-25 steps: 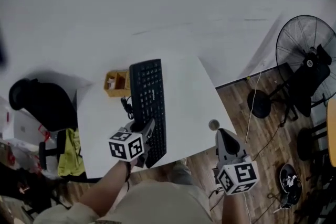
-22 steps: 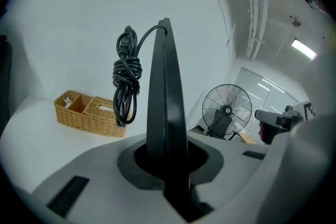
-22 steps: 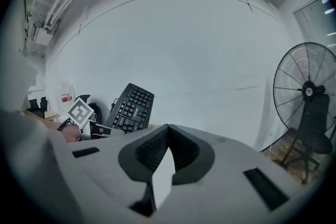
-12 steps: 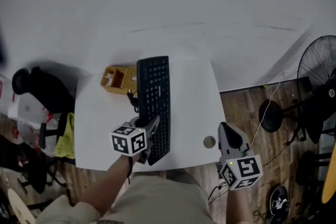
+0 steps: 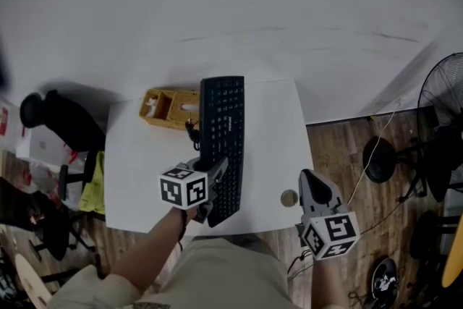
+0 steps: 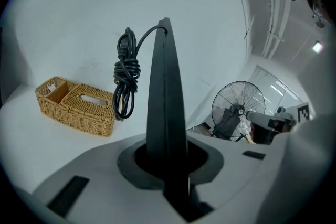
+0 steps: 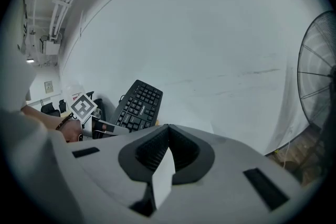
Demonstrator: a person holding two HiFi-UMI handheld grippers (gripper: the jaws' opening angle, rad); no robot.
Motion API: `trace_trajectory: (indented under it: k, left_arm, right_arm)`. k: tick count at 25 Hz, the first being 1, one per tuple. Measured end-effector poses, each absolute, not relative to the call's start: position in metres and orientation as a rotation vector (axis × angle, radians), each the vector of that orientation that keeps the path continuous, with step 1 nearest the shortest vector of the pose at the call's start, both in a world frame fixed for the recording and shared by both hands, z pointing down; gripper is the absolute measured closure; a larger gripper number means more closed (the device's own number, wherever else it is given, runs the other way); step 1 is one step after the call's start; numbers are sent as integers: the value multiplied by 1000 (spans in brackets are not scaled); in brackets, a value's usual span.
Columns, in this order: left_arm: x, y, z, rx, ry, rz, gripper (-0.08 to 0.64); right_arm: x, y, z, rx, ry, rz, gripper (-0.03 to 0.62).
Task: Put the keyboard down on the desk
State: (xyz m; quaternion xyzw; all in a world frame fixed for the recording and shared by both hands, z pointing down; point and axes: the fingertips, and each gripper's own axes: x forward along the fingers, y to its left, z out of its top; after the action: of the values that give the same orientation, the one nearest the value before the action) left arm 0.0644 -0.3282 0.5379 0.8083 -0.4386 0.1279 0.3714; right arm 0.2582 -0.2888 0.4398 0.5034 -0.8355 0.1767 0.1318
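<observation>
The smooth white worktop (image 5: 137,177) is overhung by the flat black plastic keyboard (image 5: 223,127), which is gripped edge-on at its near end by the left claw (image 5: 216,170). The woven wicker basket (image 5: 170,107) could be knocked if it swings. The right claw (image 5: 312,182) is seen closed, empty. The coiled cable (image 6: 126,68) could be trapped underneath.

Left gripper (image 5: 215,174): jaws clamped on the near end of the keyboard (image 5: 223,119), pointing forward and slightly down. Left forearm (image 5: 141,257): bare, reaching out from the lower left. Right gripper (image 5: 309,181): 2 jaws pressed together with nothing between them, held close to the body, pointing forward.
</observation>
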Motion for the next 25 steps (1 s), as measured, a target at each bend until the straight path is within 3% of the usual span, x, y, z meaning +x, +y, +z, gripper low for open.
trace_trajectory:
  k: [25]
  left_arm:
    - [120, -386, 679, 1787, -800, 481, 469]
  right_arm:
    - [259, -301, 520, 1494, -2221, 720, 568]
